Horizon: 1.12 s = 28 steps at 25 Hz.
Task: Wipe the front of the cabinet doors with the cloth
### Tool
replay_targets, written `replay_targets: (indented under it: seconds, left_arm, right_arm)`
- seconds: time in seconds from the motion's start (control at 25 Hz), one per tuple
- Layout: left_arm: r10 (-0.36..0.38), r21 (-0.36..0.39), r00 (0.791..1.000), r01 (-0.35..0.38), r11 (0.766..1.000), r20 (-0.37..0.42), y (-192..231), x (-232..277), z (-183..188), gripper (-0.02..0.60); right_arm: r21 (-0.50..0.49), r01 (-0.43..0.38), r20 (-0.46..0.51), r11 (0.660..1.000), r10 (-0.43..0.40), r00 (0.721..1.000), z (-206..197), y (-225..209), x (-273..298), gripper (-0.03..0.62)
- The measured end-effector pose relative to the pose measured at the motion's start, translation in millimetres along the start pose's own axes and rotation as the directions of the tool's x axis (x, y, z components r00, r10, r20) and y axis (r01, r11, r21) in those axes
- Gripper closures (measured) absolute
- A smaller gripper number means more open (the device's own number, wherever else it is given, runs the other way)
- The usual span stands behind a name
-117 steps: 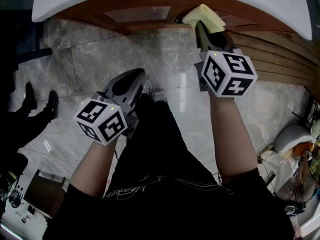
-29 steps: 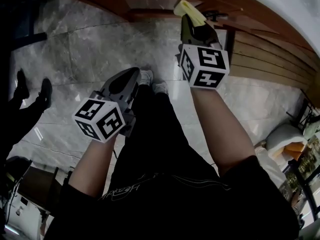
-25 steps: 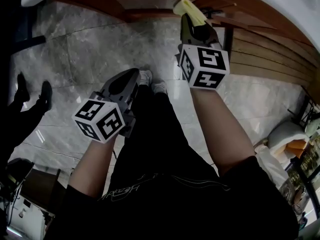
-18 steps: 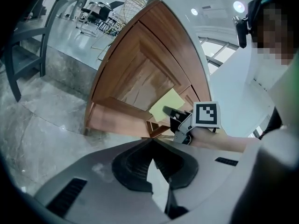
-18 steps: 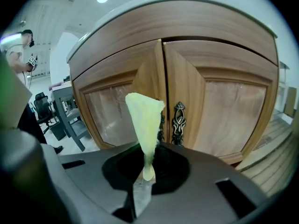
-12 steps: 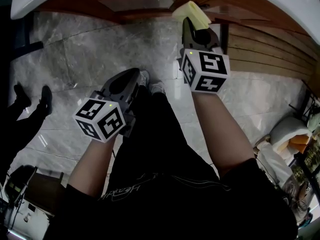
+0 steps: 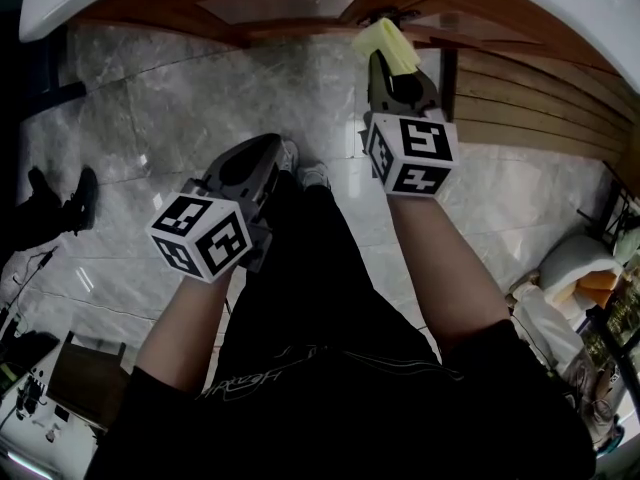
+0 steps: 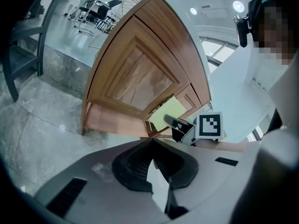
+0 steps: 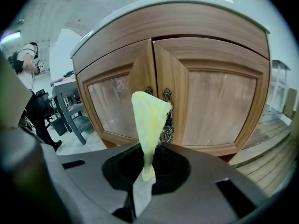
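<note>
My right gripper (image 7: 386, 70) is shut on a yellow cloth (image 7: 386, 44) and holds it up at the wooden cabinet (image 7: 275, 6). In the right gripper view the cloth (image 9: 148, 120) rises from the closed jaws (image 9: 145, 171) in front of the seam between the left door (image 9: 114, 101) and the right door (image 9: 219, 101), covering part of the ornate handles (image 9: 167, 118). I cannot tell whether the cloth touches the wood. My left gripper (image 7: 262, 153) hangs lower, away from the cabinet, shut and empty. Its own view shows the cloth (image 8: 166, 115) beside a door panel (image 8: 140, 76).
A white countertop (image 7: 560, 8) overhangs the cabinet. Wooden slats (image 7: 530, 98) run along the right. A grey chair (image 9: 70, 113) stands left of the cabinet, and a person's shoes (image 7: 60, 203) are on the marble floor at far left. Bags (image 7: 580, 268) lie at right.
The right gripper with the cloth has moved left along the cabinet front since the earliest frame, then drifted slightly down. The left gripper has stayed in place.
</note>
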State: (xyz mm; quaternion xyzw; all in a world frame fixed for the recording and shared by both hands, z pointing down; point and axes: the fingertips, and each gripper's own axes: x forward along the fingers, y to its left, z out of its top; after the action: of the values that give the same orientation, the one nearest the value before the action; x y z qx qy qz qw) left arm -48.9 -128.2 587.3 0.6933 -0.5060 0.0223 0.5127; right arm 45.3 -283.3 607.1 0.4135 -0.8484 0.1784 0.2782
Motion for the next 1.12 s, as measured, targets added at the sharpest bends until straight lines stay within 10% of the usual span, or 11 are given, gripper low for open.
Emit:
replay_targets:
  seconds: [1.12]
  left_arm:
    - [0.200, -0.247, 0.970, -0.162, 0.955, 0.138, 127, -107, -8, 0.575]
  right_arm:
    - [-0.263, -0.328, -0.118, 0.907, 0.308, 0.944, -20, 204, 92, 0.554]
